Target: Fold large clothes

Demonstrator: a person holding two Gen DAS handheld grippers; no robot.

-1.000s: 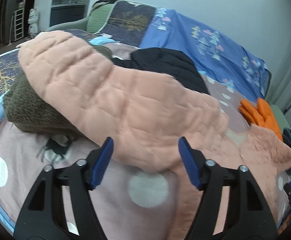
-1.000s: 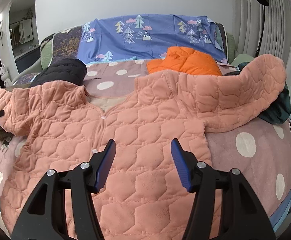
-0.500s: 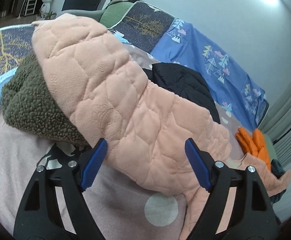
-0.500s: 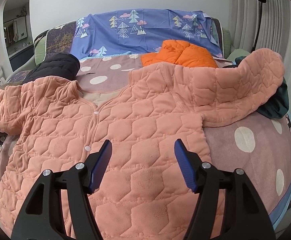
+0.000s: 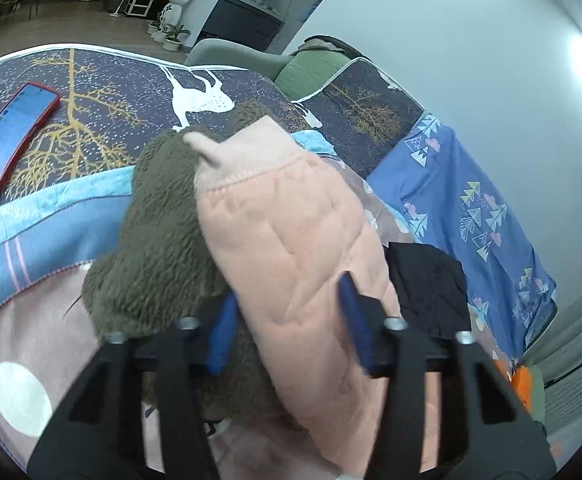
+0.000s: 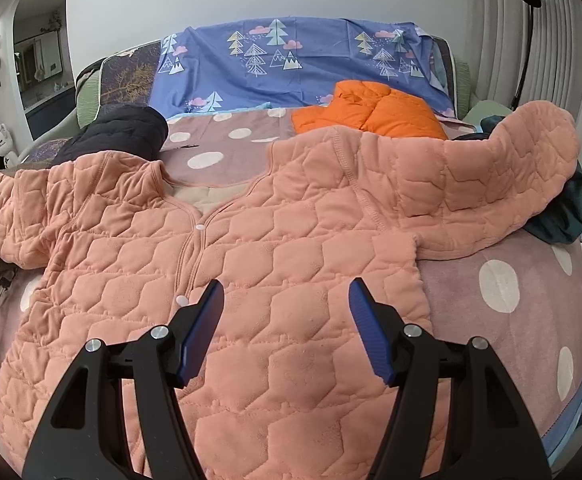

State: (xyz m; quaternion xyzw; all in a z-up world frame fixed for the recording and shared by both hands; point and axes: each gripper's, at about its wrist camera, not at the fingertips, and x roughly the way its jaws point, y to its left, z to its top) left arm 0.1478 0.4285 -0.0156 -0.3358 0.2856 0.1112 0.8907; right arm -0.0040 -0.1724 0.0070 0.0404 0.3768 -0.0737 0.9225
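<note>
A pink quilted jacket (image 6: 271,280) lies spread front-up on the bed, both sleeves stretched out to the sides. In the left wrist view one pink sleeve (image 5: 291,232) lies over an olive fleece garment (image 5: 163,232). My left gripper (image 5: 289,324) straddles this sleeve and its jaws are closing. The blue pads (image 5: 223,328) sit at the sleeve's two sides and the fabric between them is not pinched. My right gripper (image 6: 287,312) hovers open over the jacket's lower front, holding nothing.
A red phone (image 5: 11,132) lies on the dark tree-print cover at the left. A black garment (image 6: 123,132), an orange puffer jacket (image 6: 371,112) and a dark teal garment (image 6: 563,216) lie around the pink jacket on the dotted blanket (image 6: 511,280).
My left gripper has slid along the sleeve towards its cuff, rolled, and narrowed its jaws around it. The right gripper has stayed in place over the jacket.
</note>
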